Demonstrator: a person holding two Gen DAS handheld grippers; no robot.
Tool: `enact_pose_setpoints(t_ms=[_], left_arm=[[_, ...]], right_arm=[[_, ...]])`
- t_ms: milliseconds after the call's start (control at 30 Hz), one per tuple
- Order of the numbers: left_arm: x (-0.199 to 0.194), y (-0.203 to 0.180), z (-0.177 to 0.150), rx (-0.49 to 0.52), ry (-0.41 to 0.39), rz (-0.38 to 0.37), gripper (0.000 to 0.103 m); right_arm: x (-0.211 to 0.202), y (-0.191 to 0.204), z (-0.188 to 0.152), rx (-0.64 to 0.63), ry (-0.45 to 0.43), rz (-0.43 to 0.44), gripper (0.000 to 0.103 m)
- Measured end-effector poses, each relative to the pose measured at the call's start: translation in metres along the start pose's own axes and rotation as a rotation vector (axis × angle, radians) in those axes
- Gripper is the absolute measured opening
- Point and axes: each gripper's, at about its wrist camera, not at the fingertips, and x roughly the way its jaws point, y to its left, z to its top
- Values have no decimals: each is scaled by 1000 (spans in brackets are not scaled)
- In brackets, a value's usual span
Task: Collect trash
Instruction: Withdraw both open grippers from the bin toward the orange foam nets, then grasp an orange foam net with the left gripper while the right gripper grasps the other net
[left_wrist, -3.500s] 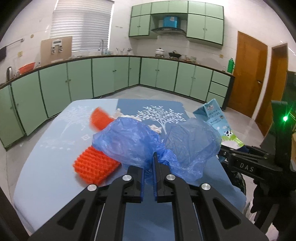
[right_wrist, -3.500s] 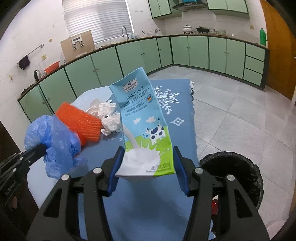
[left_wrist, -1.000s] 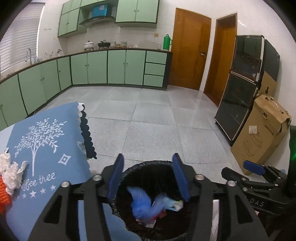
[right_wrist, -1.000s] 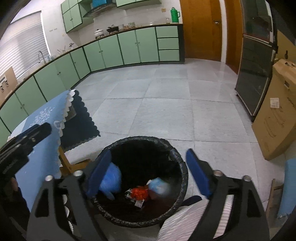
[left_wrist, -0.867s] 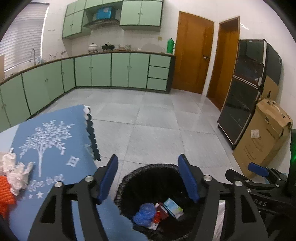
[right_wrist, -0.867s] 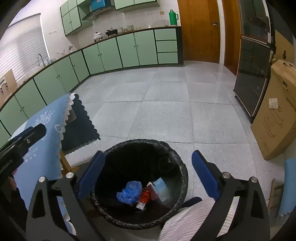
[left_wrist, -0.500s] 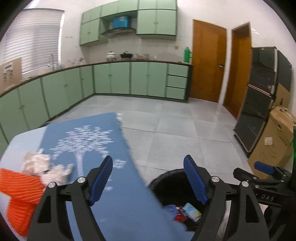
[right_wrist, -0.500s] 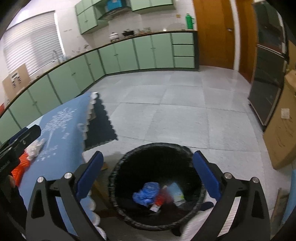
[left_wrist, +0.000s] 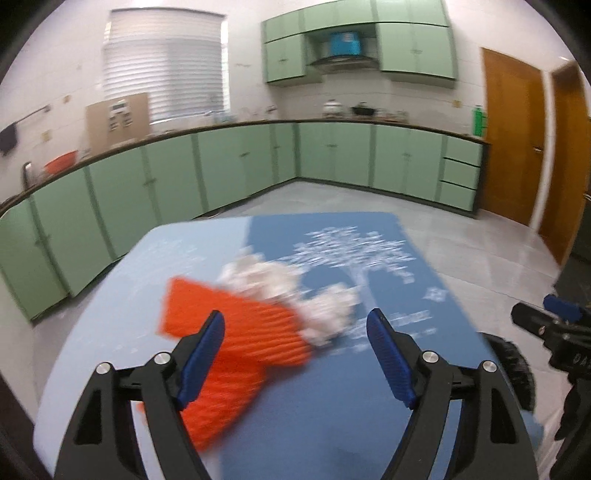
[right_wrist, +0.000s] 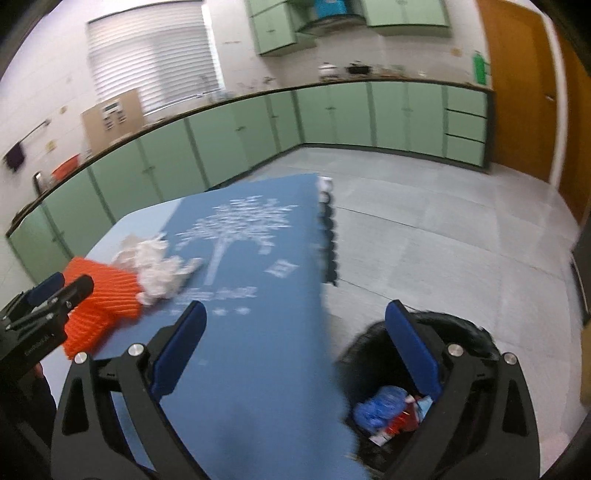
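Both claws gape apart, empty. Left claw hangs over the table; orange foam net lies long axis 11-to-5, crumpled tissues touching at 1 o'clock. Right claw straddles the table edge; bin at 4 o'clock.

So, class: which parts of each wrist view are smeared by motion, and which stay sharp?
Left wrist view: orange netting and tissues smear; left gripper sharp. Right wrist view: tablecloth, bin soft; right gripper crisp.
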Motion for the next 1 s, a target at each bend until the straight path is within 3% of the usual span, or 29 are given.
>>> enact_pose_setpoints(t_ms=[200, 433, 667, 833, 933, 1000], left_arm=[[6, 47, -23, -59, 60, 79, 78], [16, 64, -38, -102, 109, 76, 78], [22, 64, -42, -108, 147, 61, 77], [32, 65, -47, -97, 199, 67, 59], [32, 65, -47, -92, 194, 71, 40], [30, 67, -47, -103, 189, 61, 22]], right_arm=[[19, 45, 6, -45, 16, 73, 95], [33, 85, 5, -78, 34, 115, 95], [39, 100, 3, -102, 46, 114, 95], [45, 103, -1, -109, 64, 103, 95], [49, 107, -4, -123, 78, 104, 95], [51, 110, -6, -133, 84, 109, 95]])
